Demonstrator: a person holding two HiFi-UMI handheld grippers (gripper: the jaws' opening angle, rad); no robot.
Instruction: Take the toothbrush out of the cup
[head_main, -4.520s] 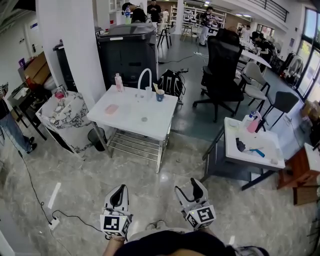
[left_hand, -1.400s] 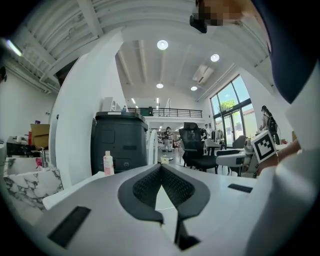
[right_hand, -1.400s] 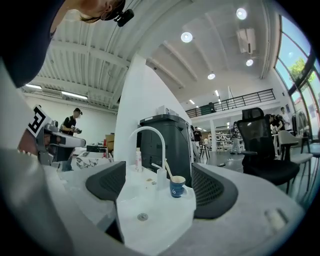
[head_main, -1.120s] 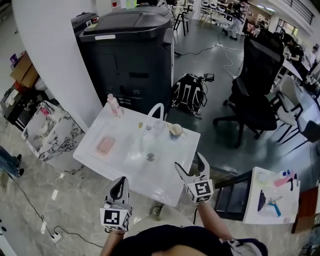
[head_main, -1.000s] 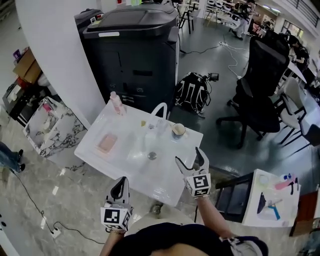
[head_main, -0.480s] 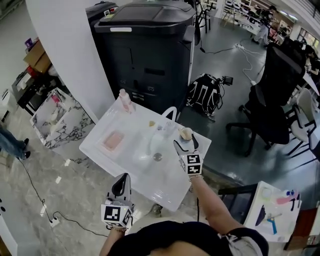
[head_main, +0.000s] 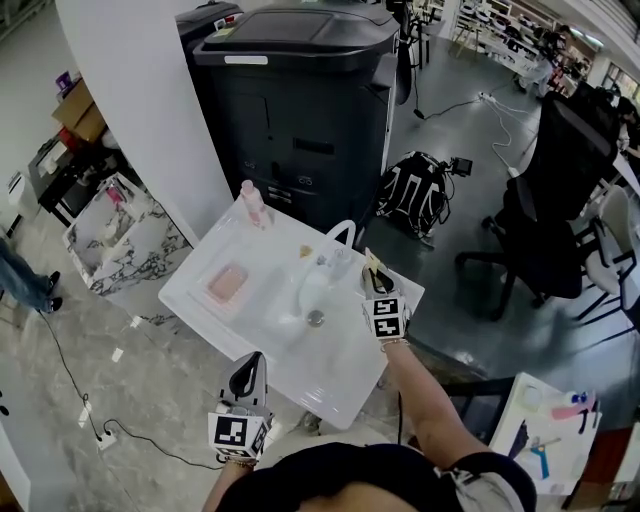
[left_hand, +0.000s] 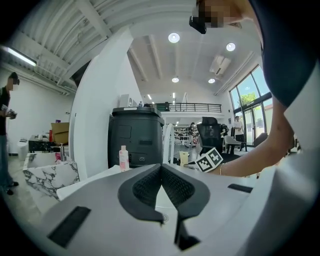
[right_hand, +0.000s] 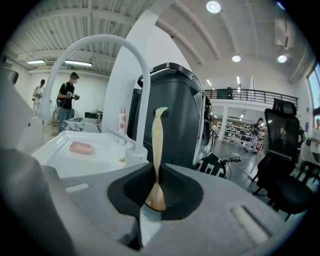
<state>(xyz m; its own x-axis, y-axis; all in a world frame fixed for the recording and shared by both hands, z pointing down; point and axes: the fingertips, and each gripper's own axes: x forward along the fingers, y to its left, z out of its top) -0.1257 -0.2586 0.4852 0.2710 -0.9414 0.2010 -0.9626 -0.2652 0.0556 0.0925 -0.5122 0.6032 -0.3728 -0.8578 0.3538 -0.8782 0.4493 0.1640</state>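
Head view: person is standing at a white sink table (head_main: 330, 382); left gripper (head_main: 250, 368) is hanging by the near edge, well apart from everything on top; right gripper (head_main: 374, 272) is reaching across to the far right corner, tips just beside the base of the white faucet (head_main: 340, 232); what's under the tips is too small to tell; pink soap (head_main: 227, 283) is lying on the left part; pink bottle (head_main: 250, 200) is standing at the far left corner; drain (head_main: 316, 318) is sitting mid-basin; black printer (head_main: 300, 90) is standing right behind the table; black backpack (head_main: 415, 190) is lying on the floor to the printer's right.

Left gripper view: left gripper's jaws are pressing together, pad against pad, nothing between them; it's pointing roughly level over the table; pink bottle and printer are showing ahead; right gripper is showing at right on the person's outstretched forearm (left_hand: 250, 160).

Right gripper view: right gripper's jaws are closing on the toothbrush (right_hand: 158, 145); its cream handle is standing upright between the pads, pads touching it on both sides; upper end is rising above the jaws in front of the printer; lower end is dropping behind the jaws, so whether it's in the cup cannot be told; faucet is arching at left; soap is lying beyond it on the table.
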